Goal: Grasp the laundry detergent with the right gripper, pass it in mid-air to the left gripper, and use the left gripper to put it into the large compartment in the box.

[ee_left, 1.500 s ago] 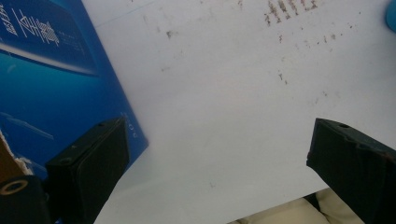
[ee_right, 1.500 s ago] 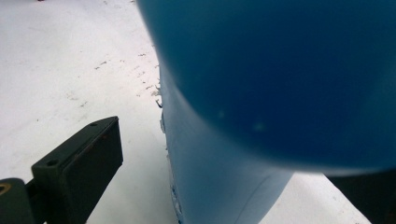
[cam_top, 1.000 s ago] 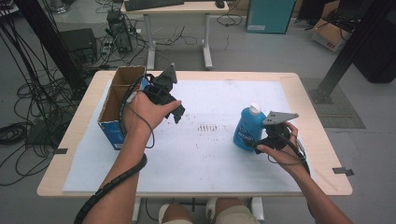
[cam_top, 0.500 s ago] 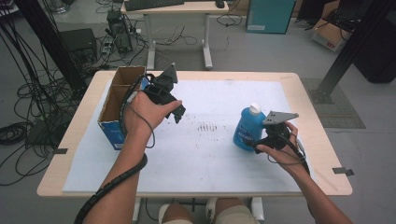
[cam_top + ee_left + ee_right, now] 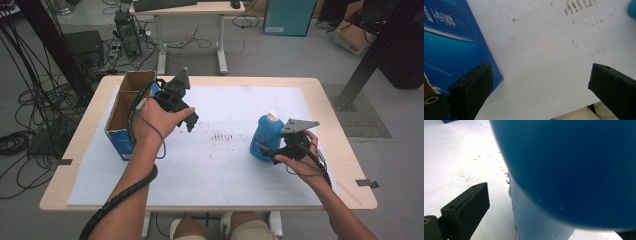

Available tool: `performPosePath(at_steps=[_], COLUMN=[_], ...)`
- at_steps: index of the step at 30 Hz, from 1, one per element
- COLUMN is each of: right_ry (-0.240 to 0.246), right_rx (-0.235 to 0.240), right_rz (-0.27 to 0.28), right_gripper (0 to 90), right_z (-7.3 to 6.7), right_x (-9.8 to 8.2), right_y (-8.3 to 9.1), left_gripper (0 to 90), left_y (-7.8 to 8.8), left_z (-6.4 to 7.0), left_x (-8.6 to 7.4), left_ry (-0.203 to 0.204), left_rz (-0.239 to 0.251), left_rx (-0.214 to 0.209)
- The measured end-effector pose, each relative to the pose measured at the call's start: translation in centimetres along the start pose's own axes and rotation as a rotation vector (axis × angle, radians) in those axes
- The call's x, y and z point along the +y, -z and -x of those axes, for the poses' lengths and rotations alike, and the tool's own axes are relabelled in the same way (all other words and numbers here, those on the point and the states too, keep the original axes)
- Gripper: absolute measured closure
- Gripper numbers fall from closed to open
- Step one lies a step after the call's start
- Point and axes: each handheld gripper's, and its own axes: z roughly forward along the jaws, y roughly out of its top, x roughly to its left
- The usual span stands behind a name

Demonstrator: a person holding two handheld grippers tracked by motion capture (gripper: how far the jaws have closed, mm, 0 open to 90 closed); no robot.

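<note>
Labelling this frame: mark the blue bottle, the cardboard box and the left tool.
blue bottle (image 5: 264, 140), high view, on its label.
cardboard box (image 5: 119, 144), high view, on its blue front wall.
left tool (image 5: 190, 121), high view, between its open jaws.

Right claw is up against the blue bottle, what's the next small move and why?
Probably close the right claw on the blue bottle: the bottle stands upright on the white mat, one jaw is apart from its side, and the bottle's body sits between the jaws.
</note>
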Motion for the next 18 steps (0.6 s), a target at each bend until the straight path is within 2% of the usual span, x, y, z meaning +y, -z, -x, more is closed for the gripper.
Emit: performPosePath(at_steps=[18], right_ry=[-0.001], right_rx=[-0.011], right_rz=[0.005], right_gripper=[3.7], right_z=[0.14], right_x=[-0.01], right_y=[-0.13], left_gripper=[6.1], left_y=[0.06], left_z=[0.16], left_x=[0.04], left_ry=[-0.001], left_rz=[0.005], left_rx=[-0.002])
